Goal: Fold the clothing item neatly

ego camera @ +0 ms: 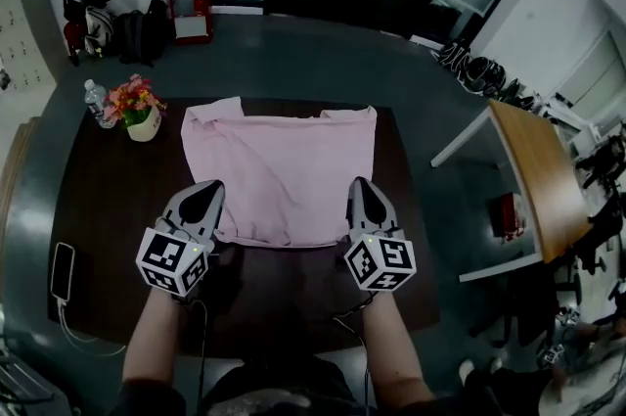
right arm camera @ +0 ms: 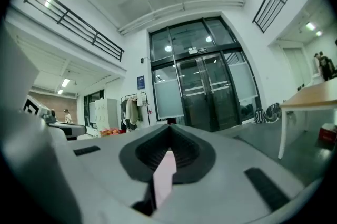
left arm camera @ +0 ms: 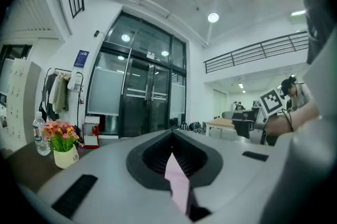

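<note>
Holding the near edge of the pink shirt [ego camera: 284,164], the left gripper [ego camera: 208,196] and the right gripper [ego camera: 360,191] are each pinched tight on a bit of cloth at a near corner. The shirt lies flat on the tabletop [ego camera: 108,199], up toward its far edge. Only a thin bit sits in each pinch, so it may slip out. If one side goes faster, the fold could turn crooked. Swinging cloth might bump the flower pot [ego camera: 142,115] at the far left corner.
</note>
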